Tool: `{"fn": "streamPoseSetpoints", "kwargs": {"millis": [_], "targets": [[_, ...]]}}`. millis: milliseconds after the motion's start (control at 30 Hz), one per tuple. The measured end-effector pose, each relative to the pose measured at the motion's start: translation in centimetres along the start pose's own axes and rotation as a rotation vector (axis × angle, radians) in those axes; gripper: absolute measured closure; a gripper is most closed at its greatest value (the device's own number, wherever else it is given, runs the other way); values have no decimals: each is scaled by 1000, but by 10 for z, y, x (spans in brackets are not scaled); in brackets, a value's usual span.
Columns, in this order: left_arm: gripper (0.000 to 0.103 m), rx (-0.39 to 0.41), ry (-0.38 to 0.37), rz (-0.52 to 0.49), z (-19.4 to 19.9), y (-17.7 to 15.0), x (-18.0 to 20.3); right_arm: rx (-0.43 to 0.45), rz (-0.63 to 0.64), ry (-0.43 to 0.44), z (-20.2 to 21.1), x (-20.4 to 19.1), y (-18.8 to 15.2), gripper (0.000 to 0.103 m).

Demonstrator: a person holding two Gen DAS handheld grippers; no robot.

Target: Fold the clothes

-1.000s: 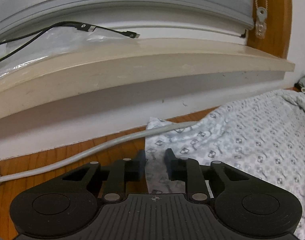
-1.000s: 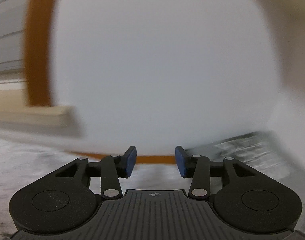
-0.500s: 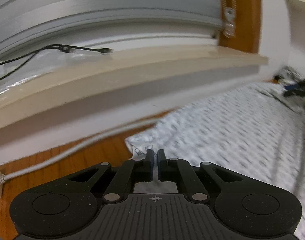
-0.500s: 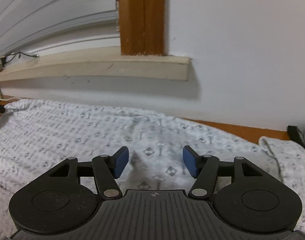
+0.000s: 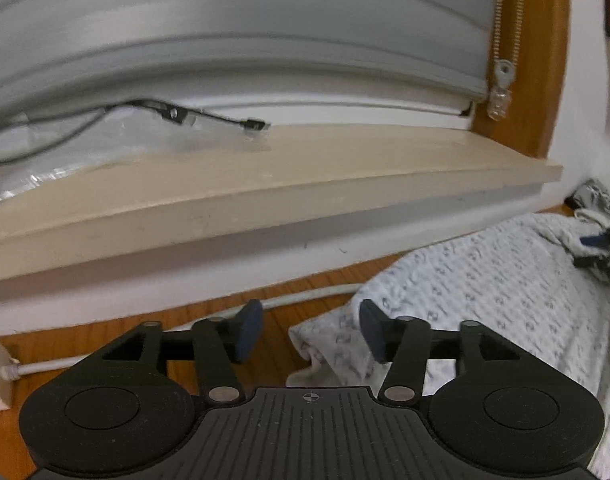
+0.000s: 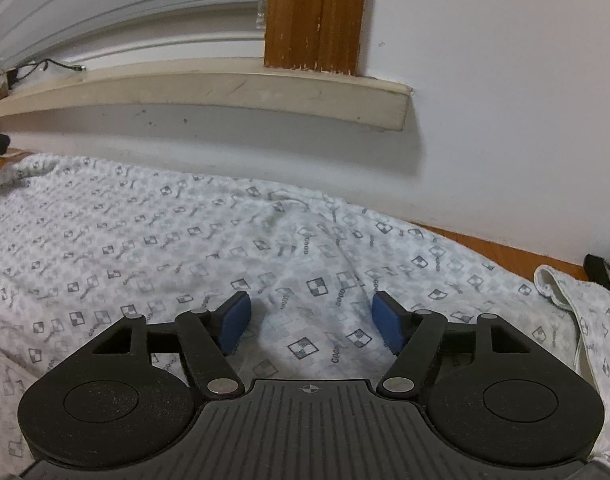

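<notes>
Where it pinched, left tool (image 5: 311, 330) opening, garment (image 5: 485, 300) released

A wooden table (image 5: 273, 344) runs along the white wall below the window sill. A white patterned garment (image 6: 185, 248) lies spread flat across it, one corner near a grey cable (image 5: 305, 294) that trails over the bare wood beside the wall.
</notes>
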State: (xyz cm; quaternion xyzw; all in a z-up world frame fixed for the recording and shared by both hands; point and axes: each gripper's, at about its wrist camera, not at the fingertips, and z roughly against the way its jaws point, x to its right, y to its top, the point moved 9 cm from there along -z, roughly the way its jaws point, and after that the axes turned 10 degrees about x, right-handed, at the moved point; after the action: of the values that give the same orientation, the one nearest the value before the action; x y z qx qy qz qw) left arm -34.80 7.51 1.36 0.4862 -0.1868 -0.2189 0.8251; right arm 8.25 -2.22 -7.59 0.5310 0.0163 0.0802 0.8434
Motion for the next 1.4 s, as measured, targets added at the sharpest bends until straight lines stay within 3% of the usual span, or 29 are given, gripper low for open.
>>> {"fn": "streamPoseSetpoints", "kwargs": {"millis": [167, 267, 333, 400, 533, 667, 867, 933, 1033, 1167, 1333, 1400], "targets": [[37, -49, -29, -9, -21, -11, 12, 0, -1, 1, 0, 0, 0, 36], [45, -64, -33, -29, -29, -17, 19, 0, -4, 3, 0, 1, -1, 35], [72, -63, -40, -59, -29, -20, 25, -1, -4, 3, 0, 0, -1, 35], [84, -35, -26, -106, -23, -18, 31, -1, -5, 3, 0, 0, 0, 35], [84, 34, -64, -161, 4, -11, 47, 0, -5, 3, 1, 0, -1, 35], [82, 22, -125, -224, 27, -26, 74, 0, -6, 4, 1, 0, -1, 35], [60, 3, -174, -246, 54, -44, 85, 1, -4, 2, 0, 0, -1, 34], [47, 20, -167, -237, 57, -38, 82, 1, -2, 1, 0, 0, -1, 34], [38, 20, -145, -243, 49, -32, 78, 1, -2, 1, 1, 0, -1, 34], [38, -22, -156, -251, 27, -33, 78, 1, -2, 0, 1, 0, 0, 34], [53, -84, -181, -277, 10, -50, 86, 1, 1, -2, 1, 0, -1, 34], [66, -92, -186, -294, 10, -55, 88, 1, 1, -3, 1, -1, -1, 34]]}}
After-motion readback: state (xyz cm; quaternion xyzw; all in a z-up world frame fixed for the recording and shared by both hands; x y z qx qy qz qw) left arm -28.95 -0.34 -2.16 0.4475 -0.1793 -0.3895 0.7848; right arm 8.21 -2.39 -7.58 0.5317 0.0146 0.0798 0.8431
